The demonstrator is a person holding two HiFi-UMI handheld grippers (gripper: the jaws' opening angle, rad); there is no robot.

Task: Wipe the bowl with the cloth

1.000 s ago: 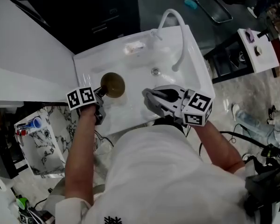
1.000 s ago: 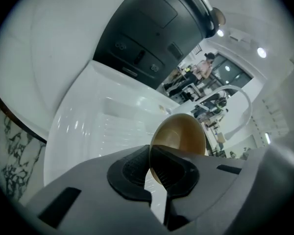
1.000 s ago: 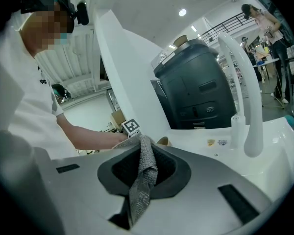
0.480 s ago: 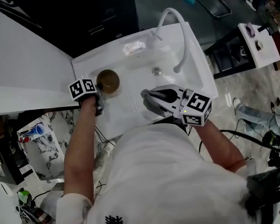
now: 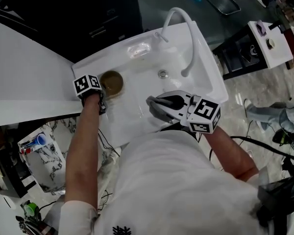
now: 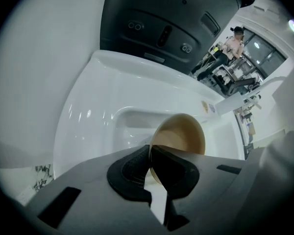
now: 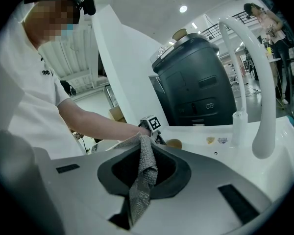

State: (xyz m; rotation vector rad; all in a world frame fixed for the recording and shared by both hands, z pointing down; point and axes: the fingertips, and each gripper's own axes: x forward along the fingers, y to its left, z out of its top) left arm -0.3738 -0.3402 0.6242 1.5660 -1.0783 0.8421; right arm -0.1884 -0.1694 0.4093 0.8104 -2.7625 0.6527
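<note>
A brown bowl (image 5: 111,82) sits tipped in the left part of the white sink (image 5: 206,62). My left gripper (image 5: 103,90) is at the bowl's near-left rim. In the left gripper view its jaws are shut (image 6: 149,156) on the thin rim of the bowl (image 6: 183,133). My right gripper (image 5: 152,104) hovers over the sink's front edge, right of the bowl and apart from it. It is shut (image 7: 146,142) on a grey knitted cloth (image 7: 147,173), which hangs down between its pads. From that view the bowl (image 7: 175,143) shows small, beyond the left hand.
A curved white faucet (image 5: 186,28) rises at the sink's back right, and the drain (image 5: 162,74) lies mid-basin. A dark machine (image 6: 176,18) stands behind the sink. A white counter (image 5: 24,67) runs to the left, with a lined bin (image 5: 39,151) below it.
The left gripper has sunk and shifted a little toward the sink's back left, carrying the bowl with it. The right gripper and cloth have stayed in place.
</note>
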